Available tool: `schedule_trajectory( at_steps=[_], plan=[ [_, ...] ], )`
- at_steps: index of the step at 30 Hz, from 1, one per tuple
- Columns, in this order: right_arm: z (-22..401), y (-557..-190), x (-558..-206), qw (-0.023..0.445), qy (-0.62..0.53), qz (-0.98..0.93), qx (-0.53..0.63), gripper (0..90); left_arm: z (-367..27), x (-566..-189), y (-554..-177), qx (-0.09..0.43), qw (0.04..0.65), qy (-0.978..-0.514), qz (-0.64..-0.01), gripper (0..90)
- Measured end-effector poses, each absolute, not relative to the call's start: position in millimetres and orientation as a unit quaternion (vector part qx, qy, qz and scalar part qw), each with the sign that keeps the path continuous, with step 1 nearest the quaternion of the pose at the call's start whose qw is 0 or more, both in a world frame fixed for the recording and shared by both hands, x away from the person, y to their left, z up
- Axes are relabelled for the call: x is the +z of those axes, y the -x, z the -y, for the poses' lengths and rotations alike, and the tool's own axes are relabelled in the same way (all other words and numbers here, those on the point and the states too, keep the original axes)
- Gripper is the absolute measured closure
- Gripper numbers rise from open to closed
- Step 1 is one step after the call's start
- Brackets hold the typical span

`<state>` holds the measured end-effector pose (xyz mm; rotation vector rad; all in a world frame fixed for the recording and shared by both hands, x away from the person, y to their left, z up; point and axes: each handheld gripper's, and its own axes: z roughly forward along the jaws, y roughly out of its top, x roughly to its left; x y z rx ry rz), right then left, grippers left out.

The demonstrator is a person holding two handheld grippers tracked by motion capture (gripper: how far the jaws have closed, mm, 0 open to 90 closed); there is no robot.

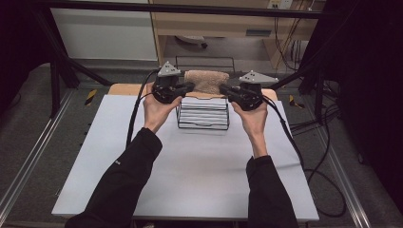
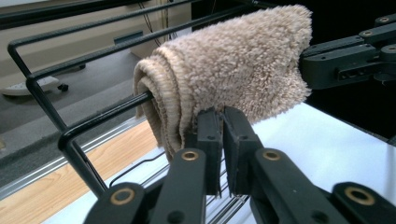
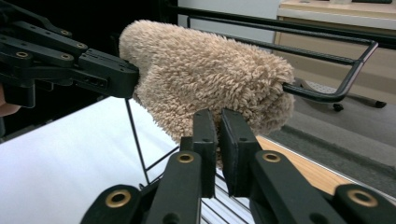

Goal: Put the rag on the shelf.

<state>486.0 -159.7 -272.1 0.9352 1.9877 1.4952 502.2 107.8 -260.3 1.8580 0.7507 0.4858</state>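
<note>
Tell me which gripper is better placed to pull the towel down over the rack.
Neither clearly, probably both together: the left gripper and right gripper each pinch a lower edge of the towel draped on the rack.

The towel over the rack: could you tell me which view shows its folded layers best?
The left gripper view: the towel shows its layered end. The right gripper view shows its fluffy side; the high view, its top.
</note>
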Motion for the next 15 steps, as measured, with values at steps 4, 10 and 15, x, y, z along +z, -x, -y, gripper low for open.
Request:
schedule_trajectory(
  at_steps=[4,10,15],
  plan=[
    [165,-481,-268,0.236,-0.343,-0.723,0.551,79.1,-111,-258,-499,0.2,0.515,-0.773,-0.313,79.1],
    [171,-475,-263,0.229,-0.344,-0.72,0.558,73.1,-115,-256,-493,0.201,0.514,-0.772,-0.315,69.4],
    [175,-470,-260,0.224,-0.346,-0.722,0.556,65.9,-122,-257,-486,0.201,0.511,-0.773,-0.317,59.9]
  ],
)
